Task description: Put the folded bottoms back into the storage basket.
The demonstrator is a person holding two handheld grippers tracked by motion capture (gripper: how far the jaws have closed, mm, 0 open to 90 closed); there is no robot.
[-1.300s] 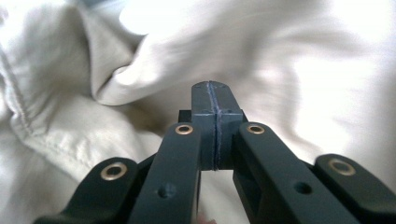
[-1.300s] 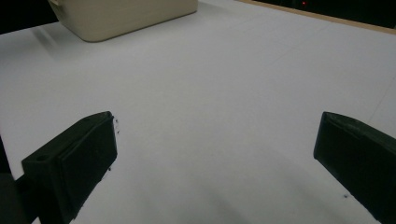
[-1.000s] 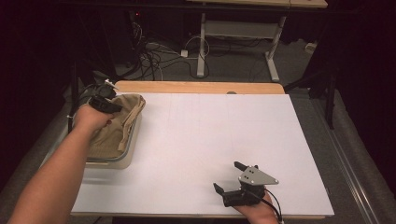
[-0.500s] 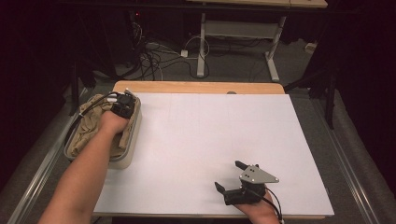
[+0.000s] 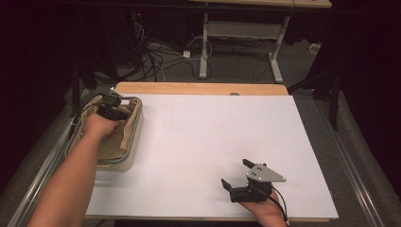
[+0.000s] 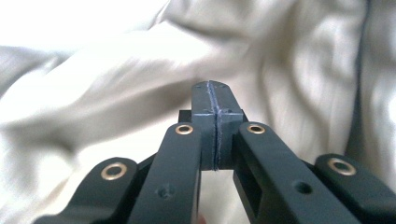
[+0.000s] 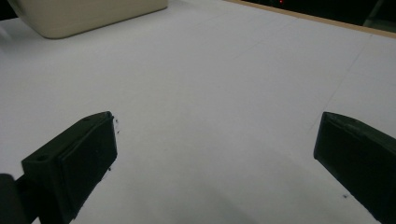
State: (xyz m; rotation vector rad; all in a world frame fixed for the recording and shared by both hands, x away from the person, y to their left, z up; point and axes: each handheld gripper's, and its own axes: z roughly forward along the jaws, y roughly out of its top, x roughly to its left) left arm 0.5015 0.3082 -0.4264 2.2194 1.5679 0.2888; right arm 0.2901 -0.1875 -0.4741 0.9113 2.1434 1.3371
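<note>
The white tabletop (image 5: 203, 142) is the biggest thing in the high view, with a strip of bare wood along its far edge. At its left edge, toward the far corner, stands a cream-coloured tub (image 5: 130, 156), which also shows as a pale wall in the top left of the right gripper view. Inside the tub lies a crumpled beige cloth (image 5: 111, 142), bunched in folds against the walls; in the left gripper view its creased, cream surface (image 6: 107, 84) spreads behind the jaws.

The left gripper (image 5: 113, 108) hangs over the far end of the tub, above the cloth, with the person's forearm reaching in from the near left corner. Its jaws are pressed flat together; in the left gripper view (image 6: 215, 107) no fold of cloth can be seen pinched between them.

The right gripper (image 5: 236, 174) rests on the tabletop near the near edge, right of centre, well apart from the tub, with a grey three-cornered plate on top. Its jaws stand wide apart and hold nothing; bare white surface lies between them in the right gripper view (image 7: 215, 158).
</note>
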